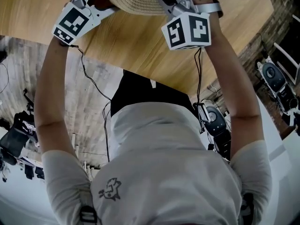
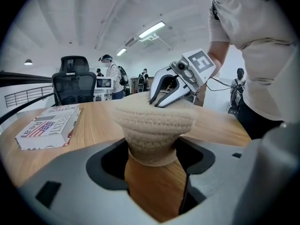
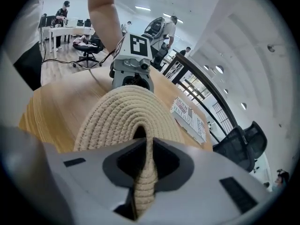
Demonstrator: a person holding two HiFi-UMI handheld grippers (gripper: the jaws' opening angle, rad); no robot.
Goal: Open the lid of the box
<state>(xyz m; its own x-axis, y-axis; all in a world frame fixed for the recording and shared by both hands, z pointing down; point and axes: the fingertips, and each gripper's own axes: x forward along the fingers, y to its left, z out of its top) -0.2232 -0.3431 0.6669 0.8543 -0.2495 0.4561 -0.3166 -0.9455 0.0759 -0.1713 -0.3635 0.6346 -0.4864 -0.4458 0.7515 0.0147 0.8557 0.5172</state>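
Left gripper view: left gripper point(image 2: 151, 165) has its jaws closed in on the lower wall of the woven rope box point(image 2: 150, 146); the soft wall pinches narrow between them. The box stands on the wooden table point(image 1: 140, 46), well in from the edge nearest the person.

Right gripper view: right gripper point(image 3: 143, 172) has its jaws almost together, nipping a fold of rope at the rim of the lid point(image 3: 126, 111). The lid's coiled top spreads out beyond the jaws. The lid is on the box; no gap shows between them.

Head view: both grippers meet at the box from opposite sides, arms stretched forward.

Step in hand, as judged: grip taken, lift not yet begun.

How to do it well:
- Keep the left grip low and steady so the body does not ride up with the lid.
- Raise the right gripper gently, peeling from the held rim rather than pulling straight up.
- Rope is limp; the pinched fold may slip, so watch it and re-nip deeper if it starts to creep.
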